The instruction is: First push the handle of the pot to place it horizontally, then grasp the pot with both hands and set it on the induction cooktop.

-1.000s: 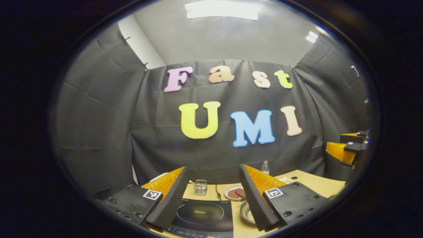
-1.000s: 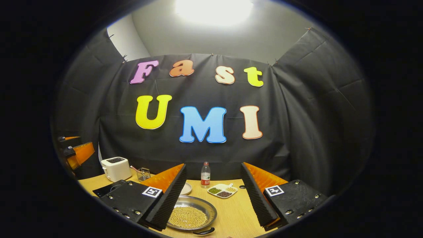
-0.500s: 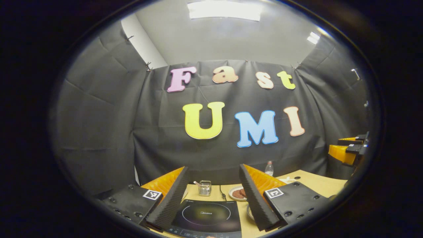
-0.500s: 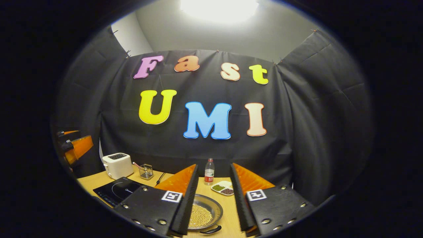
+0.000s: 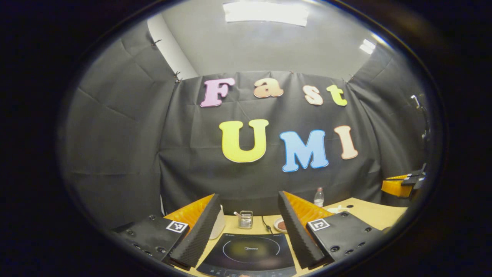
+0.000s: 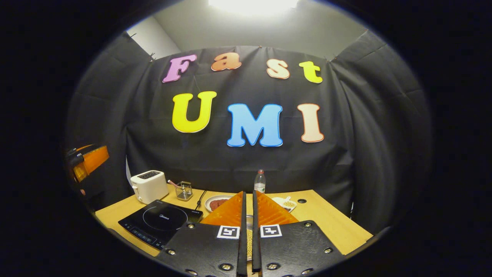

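Observation:
The black induction cooktop (image 5: 246, 252) lies on the wooden table between the fingers of my left gripper (image 5: 248, 198), which is open and holds nothing. In the right gripper view the cooktop (image 6: 161, 221) sits at the left of the table. My right gripper (image 6: 248, 193) is shut with nothing between its fingers. Through the thin slit between them shows a sliver of the metal pot (image 6: 249, 240) with yellow beans, just below and ahead; its handles are hidden.
A white toaster (image 6: 148, 186), a wire basket (image 6: 185, 190), a plate of brown patties (image 6: 217, 202), a water bottle (image 6: 260, 181) and a divided dish (image 6: 286, 202) stand along the back of the table (image 6: 326, 223). The black cloth wall closes the back.
My right gripper's fingers have closed from wide open to shut and now hide most of the pot. My left gripper has swung so the cooktop sits centred; the pot has left its view.

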`<state>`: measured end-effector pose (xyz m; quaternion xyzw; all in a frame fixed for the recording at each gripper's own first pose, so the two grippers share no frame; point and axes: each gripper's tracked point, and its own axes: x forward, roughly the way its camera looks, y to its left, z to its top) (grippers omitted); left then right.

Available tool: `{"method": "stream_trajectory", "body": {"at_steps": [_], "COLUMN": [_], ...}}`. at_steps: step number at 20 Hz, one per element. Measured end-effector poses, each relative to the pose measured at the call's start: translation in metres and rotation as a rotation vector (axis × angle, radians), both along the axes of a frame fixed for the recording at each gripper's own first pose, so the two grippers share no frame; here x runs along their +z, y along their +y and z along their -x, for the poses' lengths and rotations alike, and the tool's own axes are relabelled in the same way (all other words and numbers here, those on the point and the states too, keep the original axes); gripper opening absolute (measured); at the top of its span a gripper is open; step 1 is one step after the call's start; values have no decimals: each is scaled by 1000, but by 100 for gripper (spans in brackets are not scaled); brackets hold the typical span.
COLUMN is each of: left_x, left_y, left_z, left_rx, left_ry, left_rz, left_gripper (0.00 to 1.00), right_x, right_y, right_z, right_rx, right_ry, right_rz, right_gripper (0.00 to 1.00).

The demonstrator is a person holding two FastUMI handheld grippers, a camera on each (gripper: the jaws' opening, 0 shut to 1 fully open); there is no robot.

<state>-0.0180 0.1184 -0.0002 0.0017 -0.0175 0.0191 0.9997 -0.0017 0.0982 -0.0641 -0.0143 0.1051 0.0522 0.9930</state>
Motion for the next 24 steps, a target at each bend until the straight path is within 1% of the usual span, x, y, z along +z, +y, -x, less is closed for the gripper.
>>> {"method": "stream_trajectory", "body": {"at_steps": [3, 6, 7, 9, 10, 11, 15, 17, 18, 24], "left_x": [-6, -14, -15, -16, -18, -21, -28, -31, -33, -44], "left_y": [2, -2, -5, -10, -14, -18, -34, -43, -47, -73], "left_z": [-1, -8, -11, -18, -22, -25, -38, -43, -46, -64], "left_rx": [8, 11, 13, 24, 29, 34, 50, 53, 55, 53], "left_ry": [8, 28, 31, 36, 38, 43, 64, 75, 81, 108], "left_rz": [2, 2, 3, 0, -2, -2, -3, -5, -9, -16], "left_gripper": [100, 94, 100, 100, 97, 100, 100, 100, 94, 100], "right_x": [-29, -56, -65, -83, -91, -101, -137, -154, -161, -201], "right_y": [9, 14, 15, 15, 15, 13, 12, 9, 7, 3], "right_z": [4, 5, 7, 10, 10, 12, 23, 32, 36, 60], "right_rx": [52, 104, 124, 171, 193, 213, 303, 343, 357, 439], "right_ry": [85, 168, 193, 246, 269, 298, 437, 507, 536, 683], "right_rz": [10, 5, 12, 25, 32, 40, 24, 32, 34, 36], "right_gripper": [6, 6, 6, 6, 6, 6, 5, 5, 6, 6]}}
